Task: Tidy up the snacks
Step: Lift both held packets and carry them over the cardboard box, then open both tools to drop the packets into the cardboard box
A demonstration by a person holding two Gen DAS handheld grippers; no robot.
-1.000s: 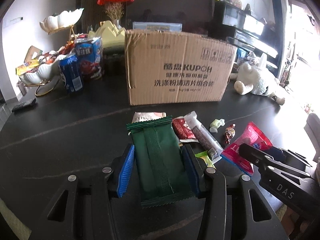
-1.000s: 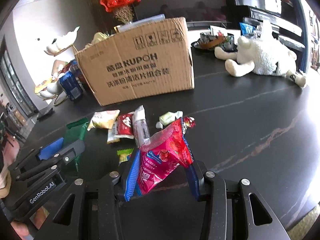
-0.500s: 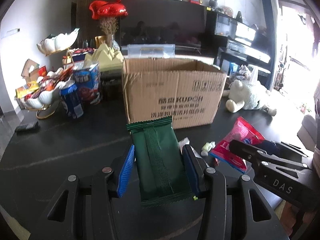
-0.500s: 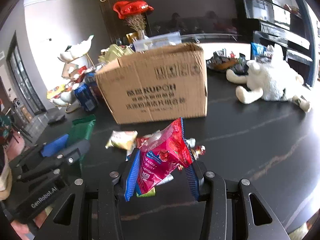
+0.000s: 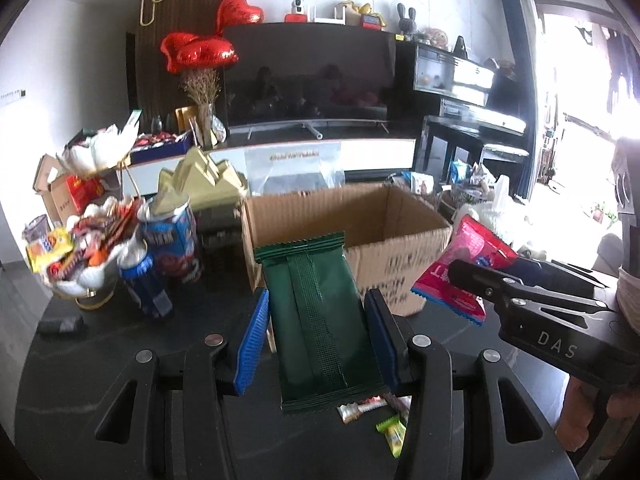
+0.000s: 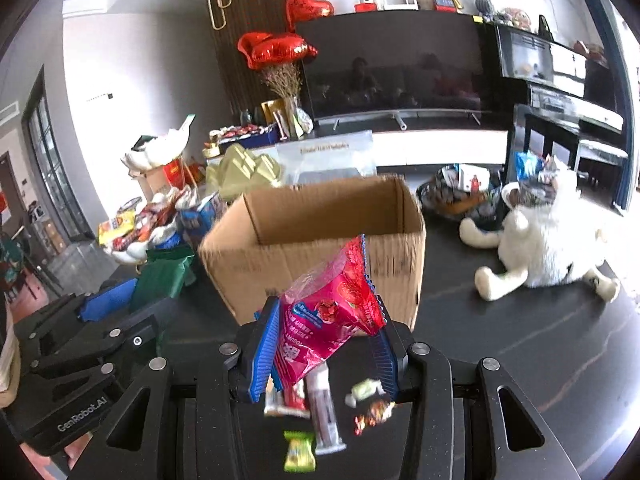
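My left gripper is shut on a dark green snack packet, held upright above the black table. The right gripper is shut on a pink snack packet. Both hang just in front of an open brown cardboard box, whose inside looks bare where it shows. In the left wrist view the pink packet and the right gripper are at the right. In the right wrist view the green packet is at the left. Several loose snacks lie on the table below the grippers.
A white plush toy lies on the table right of the box. Left of the box stand blue cans, a snack-filled white tiered dish and a gold ornament. A tray of clutter sits behind.
Both grippers have risen with their packets. The box's open top has come into view, and the loose snacks have dropped low in both views.
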